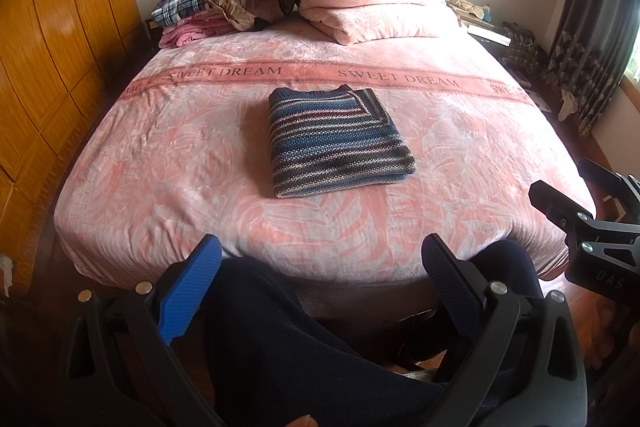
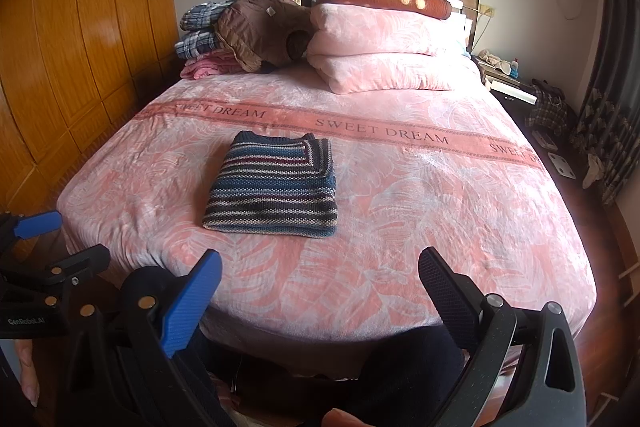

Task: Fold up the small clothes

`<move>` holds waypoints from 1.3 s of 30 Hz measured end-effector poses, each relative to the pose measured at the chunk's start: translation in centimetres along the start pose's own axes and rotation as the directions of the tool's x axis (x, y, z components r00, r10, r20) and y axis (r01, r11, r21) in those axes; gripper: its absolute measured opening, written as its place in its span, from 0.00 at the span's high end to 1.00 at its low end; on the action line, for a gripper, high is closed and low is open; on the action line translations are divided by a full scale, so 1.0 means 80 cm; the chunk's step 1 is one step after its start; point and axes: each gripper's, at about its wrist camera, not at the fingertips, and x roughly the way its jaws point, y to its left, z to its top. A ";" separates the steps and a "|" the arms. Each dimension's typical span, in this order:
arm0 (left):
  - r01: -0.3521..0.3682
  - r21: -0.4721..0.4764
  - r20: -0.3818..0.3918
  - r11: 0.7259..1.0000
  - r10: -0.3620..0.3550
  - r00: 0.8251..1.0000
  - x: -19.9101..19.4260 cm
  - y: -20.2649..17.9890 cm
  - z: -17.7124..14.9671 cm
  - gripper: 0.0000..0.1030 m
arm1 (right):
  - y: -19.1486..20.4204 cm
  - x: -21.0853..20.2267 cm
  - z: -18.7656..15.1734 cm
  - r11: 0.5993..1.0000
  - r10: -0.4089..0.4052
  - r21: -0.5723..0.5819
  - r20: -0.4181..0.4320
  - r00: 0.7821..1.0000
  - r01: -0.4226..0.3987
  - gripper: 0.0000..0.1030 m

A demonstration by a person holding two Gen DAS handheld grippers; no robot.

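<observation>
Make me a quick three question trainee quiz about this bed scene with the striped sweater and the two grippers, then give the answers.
1. True or false: the striped sweater lies unfolded and spread out flat on the bed.
2. Multiple choice: how do the jaws of the left gripper and the right gripper stand? A) both open, holding nothing B) both shut on the sweater C) one open, one shut
3. Fill in: the band across the bedcover reads "SWEET ____".

Key: 1 false, it lies folded into a compact rectangle; 2 A; 3 DREAM.
</observation>
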 end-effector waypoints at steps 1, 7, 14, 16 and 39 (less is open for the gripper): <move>0.001 -0.001 0.001 1.000 -0.001 1.000 0.001 0.000 0.000 0.03 | 0.000 0.000 0.000 1.000 -0.002 0.000 0.001 1.000 0.002 0.04; 0.000 0.004 0.000 1.000 0.000 1.000 0.001 0.000 0.001 0.03 | -0.001 0.002 -0.002 1.000 -0.003 0.000 -0.001 1.000 0.003 0.04; 0.001 0.006 0.005 1.000 -0.001 1.000 0.003 -0.001 0.000 0.03 | -0.001 0.002 -0.004 1.000 -0.005 0.000 0.004 1.000 0.005 0.04; 0.000 0.006 0.004 1.000 0.000 1.000 0.002 -0.001 0.000 0.03 | -0.001 0.002 -0.005 1.000 -0.005 0.000 0.004 1.000 0.005 0.04; 0.007 0.007 0.000 1.000 -0.007 1.000 0.009 0.010 0.008 0.03 | 0.009 0.010 0.004 0.999 -0.032 -0.023 -0.001 0.999 0.032 0.04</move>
